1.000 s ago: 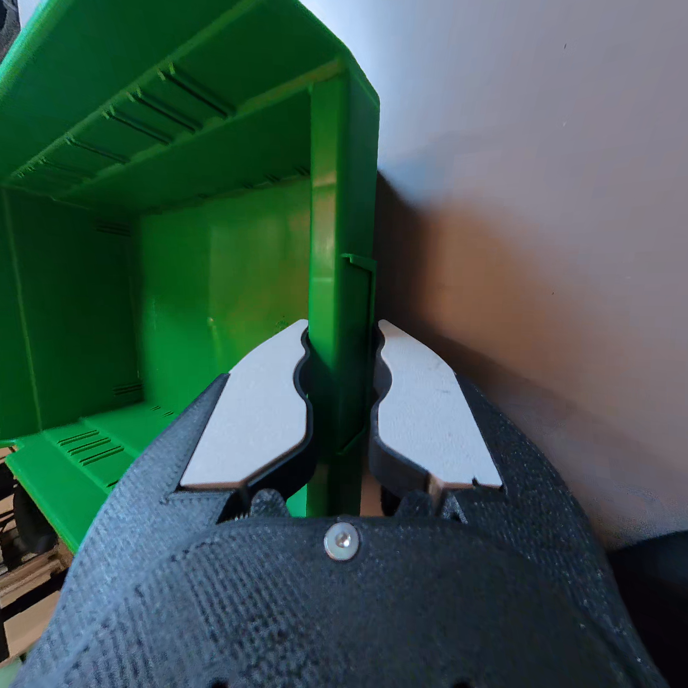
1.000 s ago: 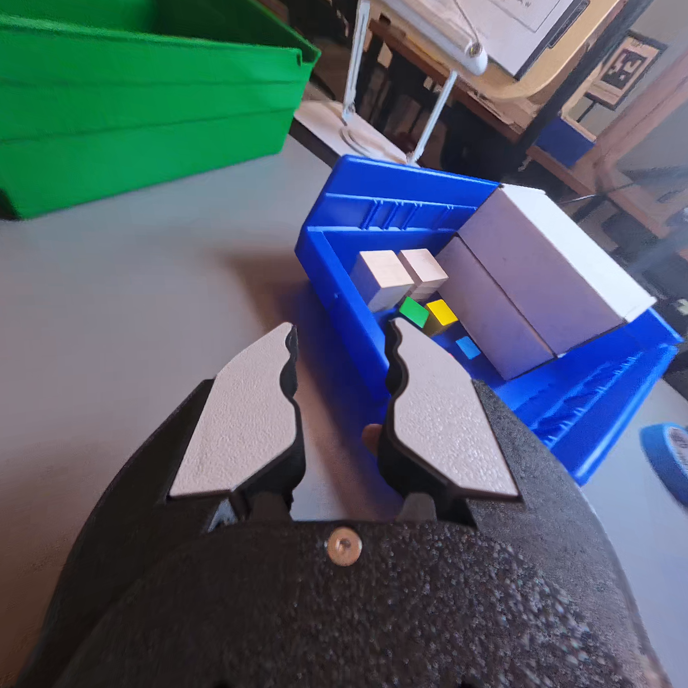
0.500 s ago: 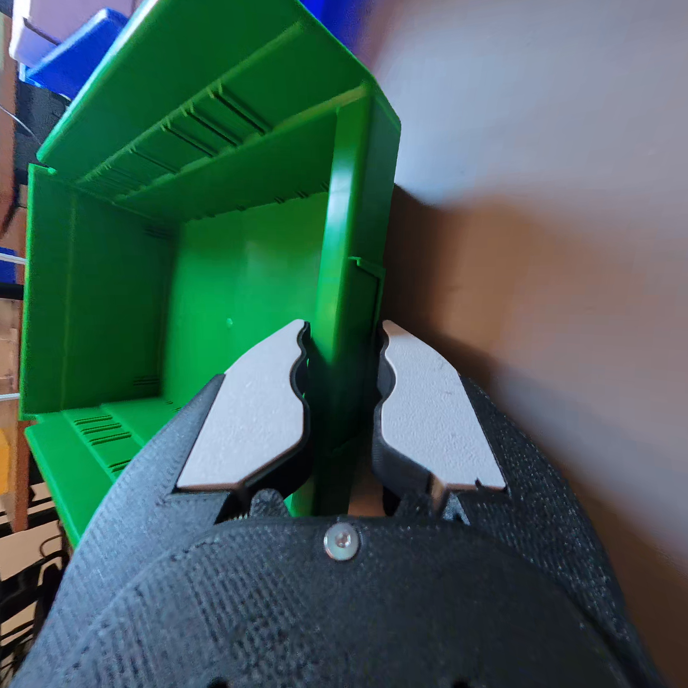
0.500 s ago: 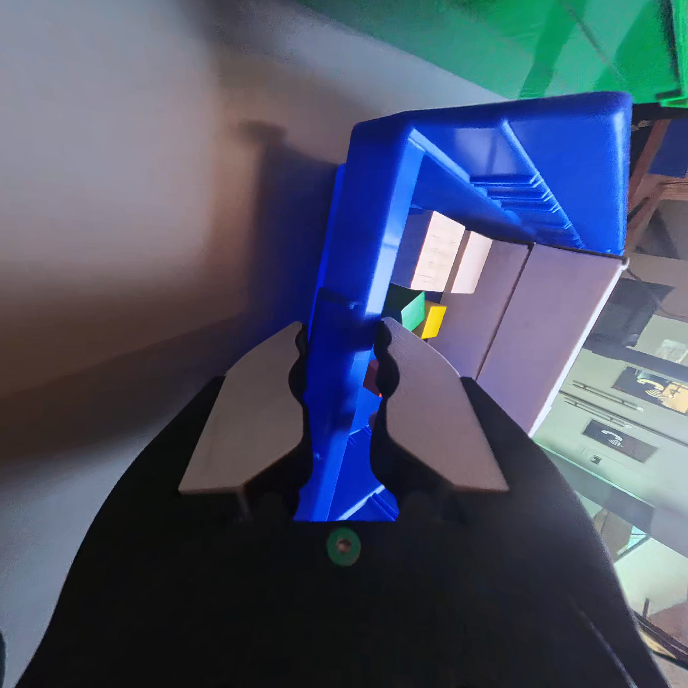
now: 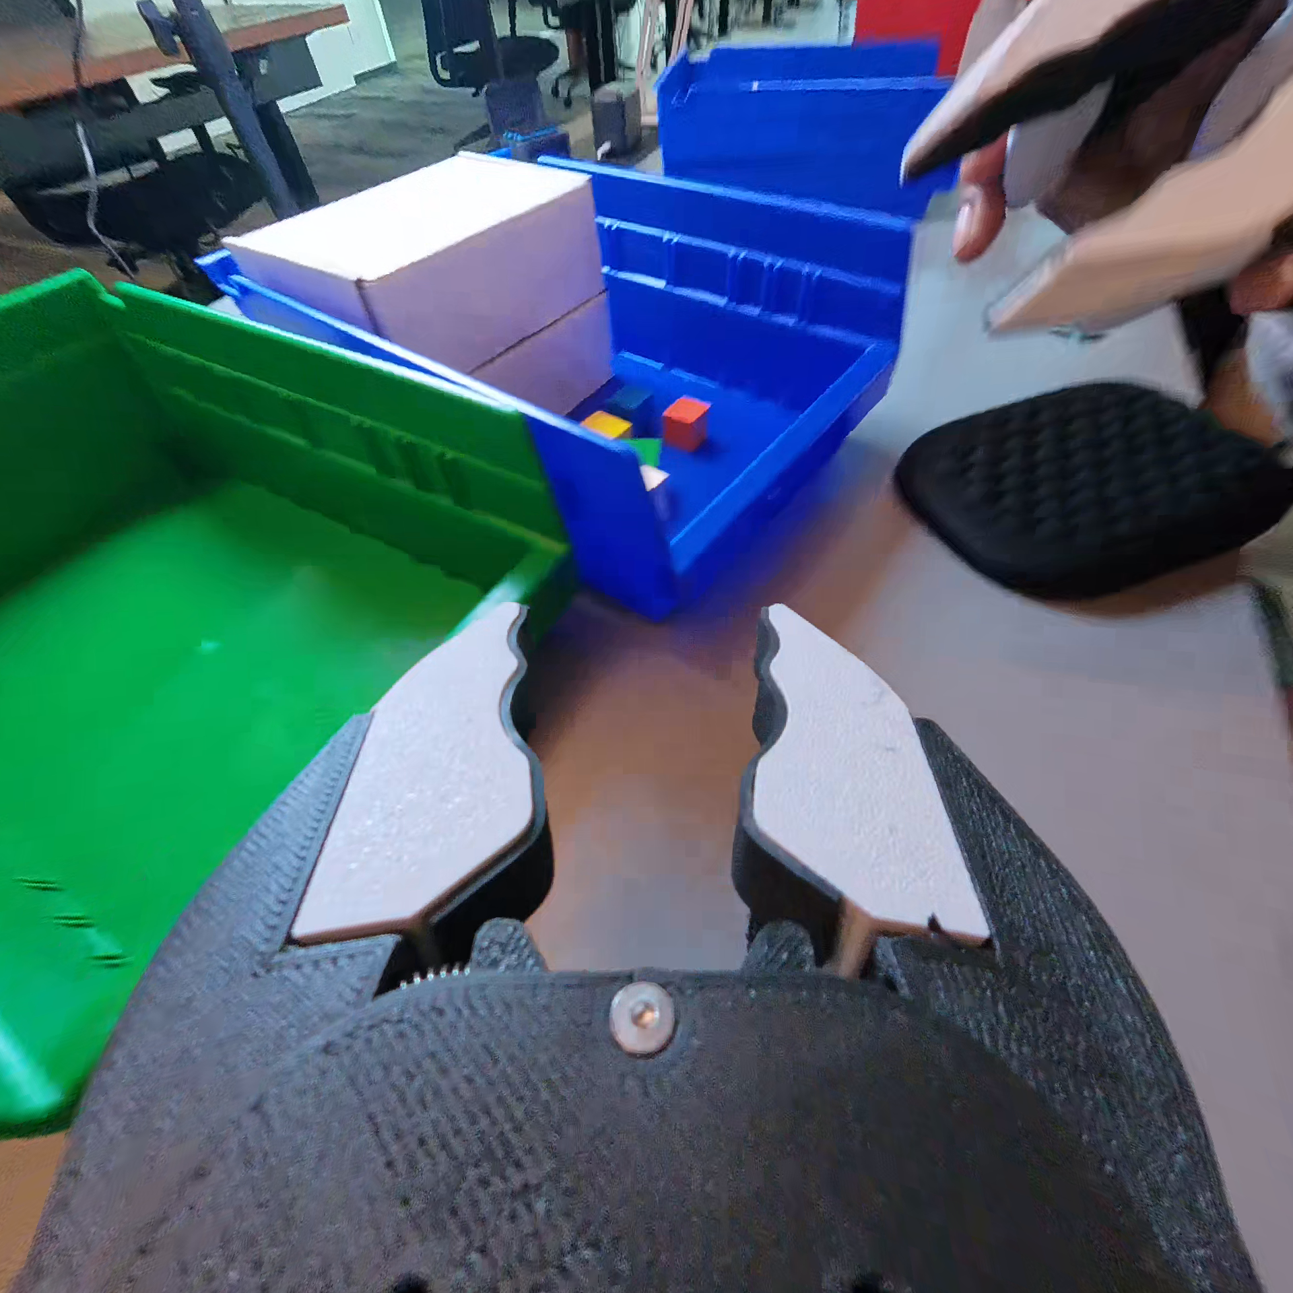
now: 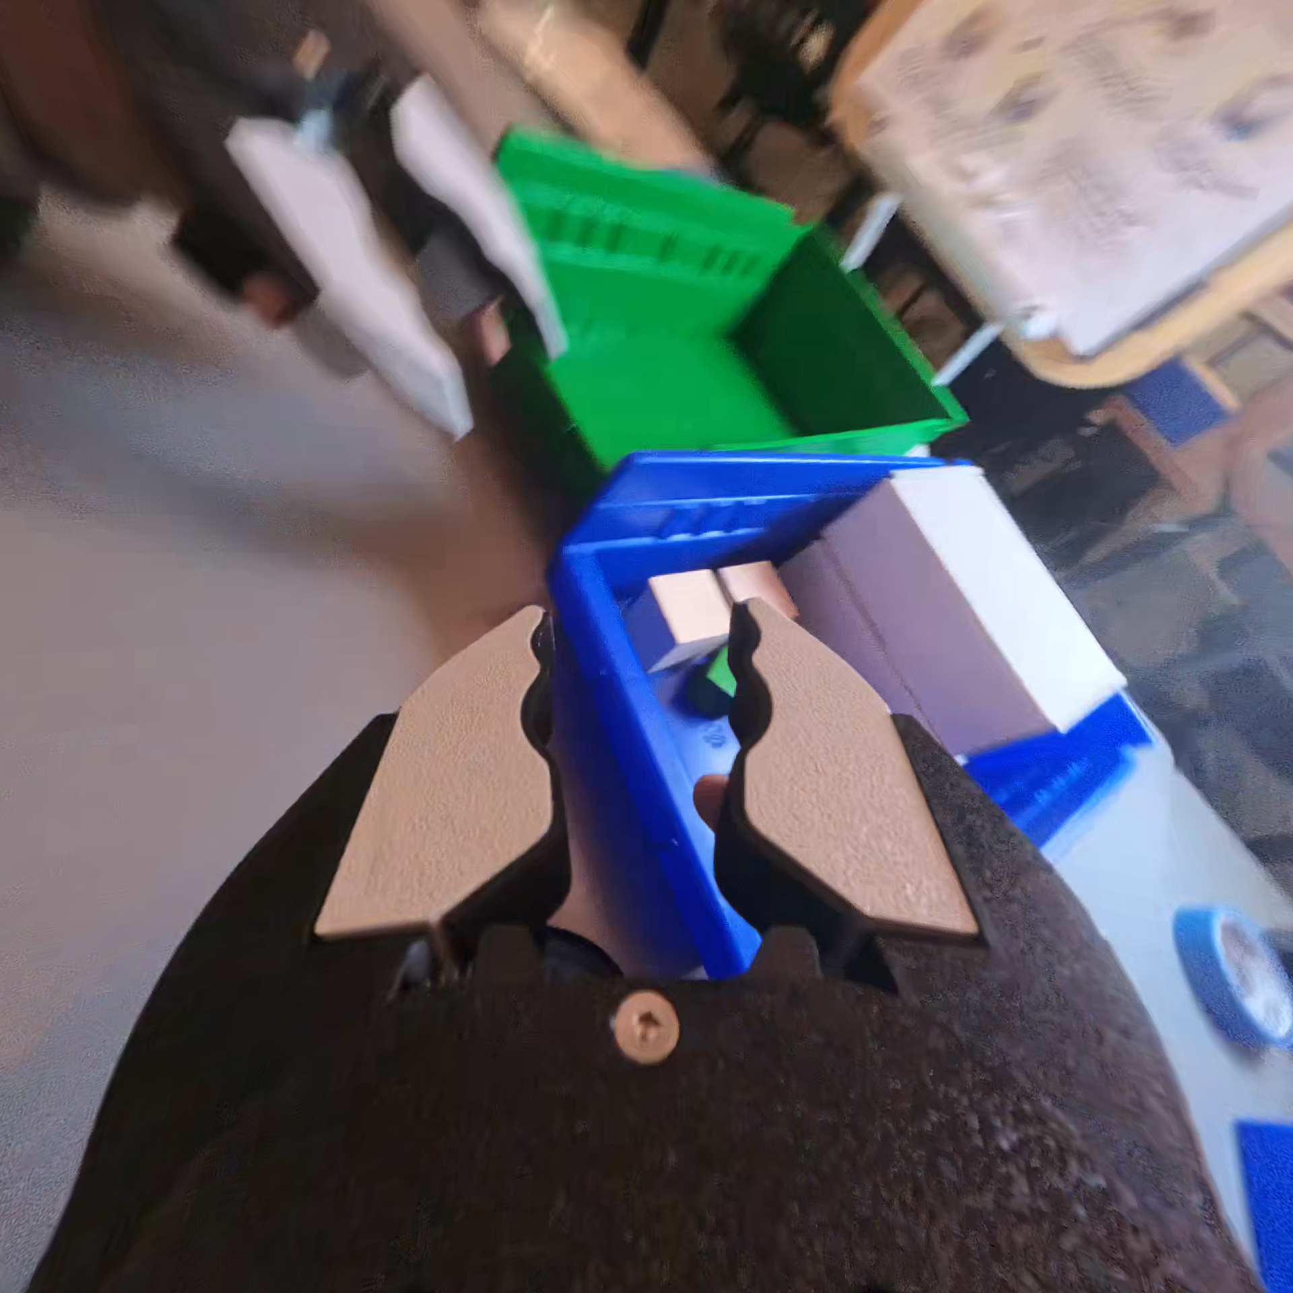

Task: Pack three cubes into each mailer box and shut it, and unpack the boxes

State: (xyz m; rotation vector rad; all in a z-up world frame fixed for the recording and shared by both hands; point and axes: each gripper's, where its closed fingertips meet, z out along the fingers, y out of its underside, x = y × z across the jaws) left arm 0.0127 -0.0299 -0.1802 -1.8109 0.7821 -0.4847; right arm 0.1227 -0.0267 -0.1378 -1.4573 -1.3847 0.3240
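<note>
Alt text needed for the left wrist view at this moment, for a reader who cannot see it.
The open left gripper hovers over a grey table, its jaws empty. Ahead sit an empty green bin and a blue bin holding white mailer boxes and small coloured cubes. The right gripper shows blurred at upper right.

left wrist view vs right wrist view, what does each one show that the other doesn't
Only the left wrist view shows the red cube and yellow cube on the blue bin's floor, and a black textured pad.

Only the right wrist view shows two plain wooden cubes and a blue tape roll.

Both show the blue bin, green bin, and white mailer boxes.
</note>
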